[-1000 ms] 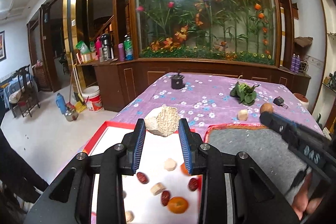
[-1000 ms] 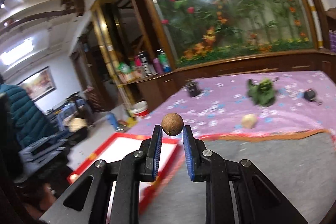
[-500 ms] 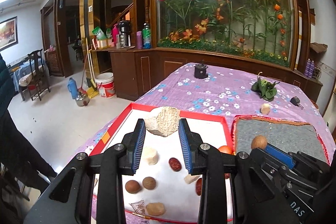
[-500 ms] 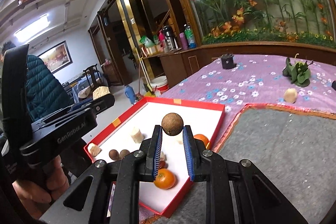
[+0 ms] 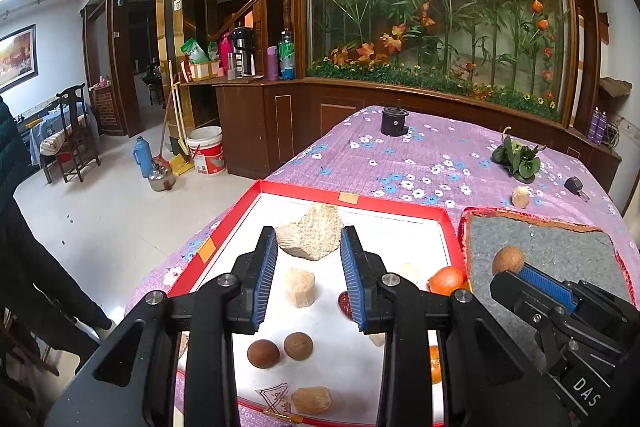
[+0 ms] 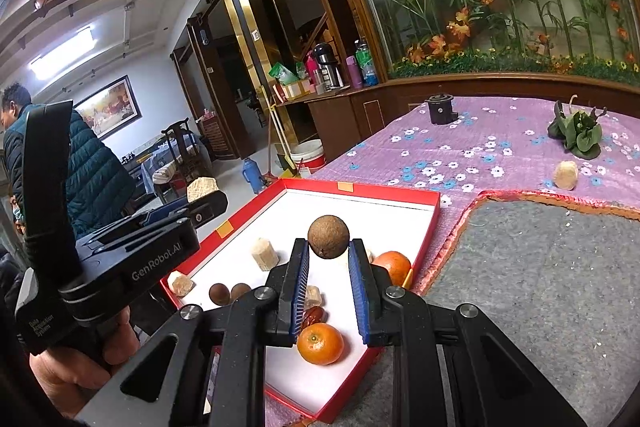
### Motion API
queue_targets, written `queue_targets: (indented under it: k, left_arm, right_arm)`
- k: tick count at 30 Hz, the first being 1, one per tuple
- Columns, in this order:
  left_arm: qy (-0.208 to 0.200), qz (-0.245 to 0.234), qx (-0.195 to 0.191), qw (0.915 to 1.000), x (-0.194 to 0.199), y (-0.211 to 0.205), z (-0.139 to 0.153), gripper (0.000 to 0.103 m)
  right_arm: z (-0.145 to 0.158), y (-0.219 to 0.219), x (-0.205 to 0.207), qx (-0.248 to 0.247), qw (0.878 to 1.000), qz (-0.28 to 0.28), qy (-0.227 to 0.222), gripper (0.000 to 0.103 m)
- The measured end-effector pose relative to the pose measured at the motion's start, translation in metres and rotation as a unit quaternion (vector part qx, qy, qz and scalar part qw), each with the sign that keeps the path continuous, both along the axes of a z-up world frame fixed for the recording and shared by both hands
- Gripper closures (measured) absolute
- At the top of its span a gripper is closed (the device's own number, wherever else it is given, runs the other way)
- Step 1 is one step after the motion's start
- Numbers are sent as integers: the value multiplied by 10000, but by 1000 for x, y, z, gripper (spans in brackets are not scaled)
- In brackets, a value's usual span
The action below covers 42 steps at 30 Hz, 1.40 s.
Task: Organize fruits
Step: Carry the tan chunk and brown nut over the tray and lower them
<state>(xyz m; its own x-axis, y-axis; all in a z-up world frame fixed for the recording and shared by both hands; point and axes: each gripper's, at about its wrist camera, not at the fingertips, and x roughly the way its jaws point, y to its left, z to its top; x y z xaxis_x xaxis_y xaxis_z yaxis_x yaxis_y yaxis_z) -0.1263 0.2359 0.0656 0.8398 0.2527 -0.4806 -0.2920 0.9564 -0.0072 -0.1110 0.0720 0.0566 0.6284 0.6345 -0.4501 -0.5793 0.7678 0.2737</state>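
My left gripper [image 5: 308,241] is shut on a pale rough chunk [image 5: 310,237] and holds it above the red-rimmed white tray [image 5: 352,201]. My right gripper [image 6: 328,247] is shut on a round brown fruit [image 6: 328,237] above the tray's right side [image 6: 434,215]. The tray holds two oranges [image 6: 320,343], brown round fruits [image 5: 298,345], red dates [image 5: 345,301] and pale chunks [image 5: 299,286]. The right gripper also shows in the left wrist view [image 5: 510,267], the left gripper in the right wrist view [image 6: 204,197].
A grey felt mat [image 6: 540,287] lies right of the tray on the purple flowered tablecloth [image 5: 420,163]. On the cloth stand a pale chunk [image 6: 566,175], a leafy green vegetable [image 6: 578,135], a black cup [image 6: 440,109] and a small black object [image 5: 575,185]. A person stands at the left [image 6: 80,163].
Both grippers have drawn back toward the tray's near side with their loads still held. More of the tray and its fruits has come into view.
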Motion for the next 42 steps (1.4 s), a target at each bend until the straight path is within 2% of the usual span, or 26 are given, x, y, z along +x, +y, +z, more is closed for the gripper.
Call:
queue_targets:
  k: [11,42]
  left_arm:
    - [47,-6,-14,10000,1,2,-2,73]
    - [464,-17,-71,9989,13,6,-32,73]
  right_arm:
    - [-3,8,1,-42,10000,50,44,83]
    - [-26,22,10,-167,9994,93,301,82]
